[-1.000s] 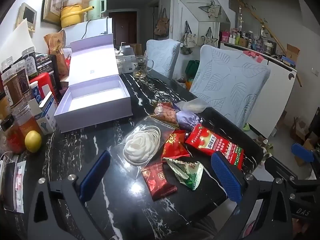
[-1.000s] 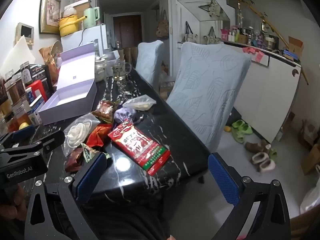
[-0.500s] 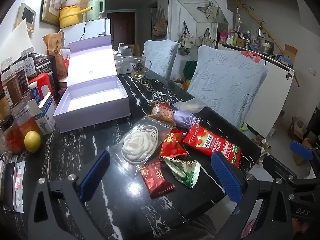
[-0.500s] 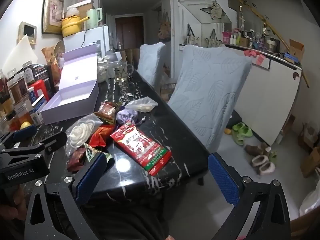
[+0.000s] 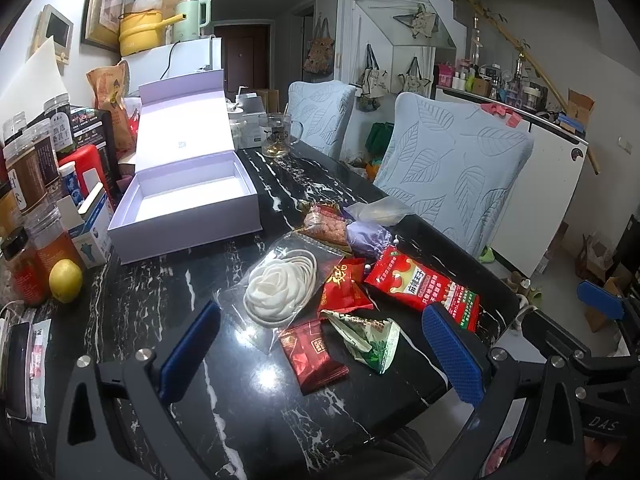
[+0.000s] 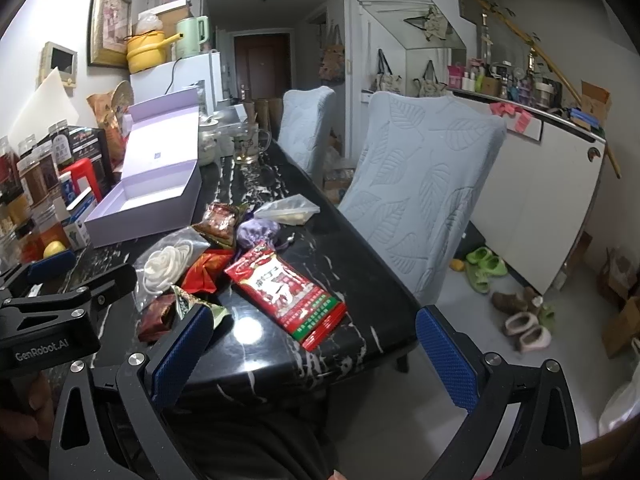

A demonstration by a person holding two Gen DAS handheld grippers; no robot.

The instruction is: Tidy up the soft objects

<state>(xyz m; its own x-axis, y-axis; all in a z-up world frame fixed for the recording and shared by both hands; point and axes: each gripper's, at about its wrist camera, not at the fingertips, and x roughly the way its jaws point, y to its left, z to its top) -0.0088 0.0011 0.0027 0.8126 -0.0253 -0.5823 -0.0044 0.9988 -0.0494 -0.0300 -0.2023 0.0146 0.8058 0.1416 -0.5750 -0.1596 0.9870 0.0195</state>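
Left wrist view
Left tongs: spread wide and empty, held low over the near edge of the bench.
Landmark: the open lilac box, empty inside, lid standing up behind it.
Soft packets: all outside the box, in a loose heap just to its right and nearer the camera; a clear bag of white rings, a dark red sachet, a green-white wrapper, a long red snack bag.
Risk: packets overlap, so closing on one could drag its neighbour along.

Right wrist view
Right tongs: released, nothing between them, partly past the bench edge.
Snack bag: right of the box, close to the bench edge.
Risk: slick foil on polished stone; a shallow pinch may push it off onto the floor.
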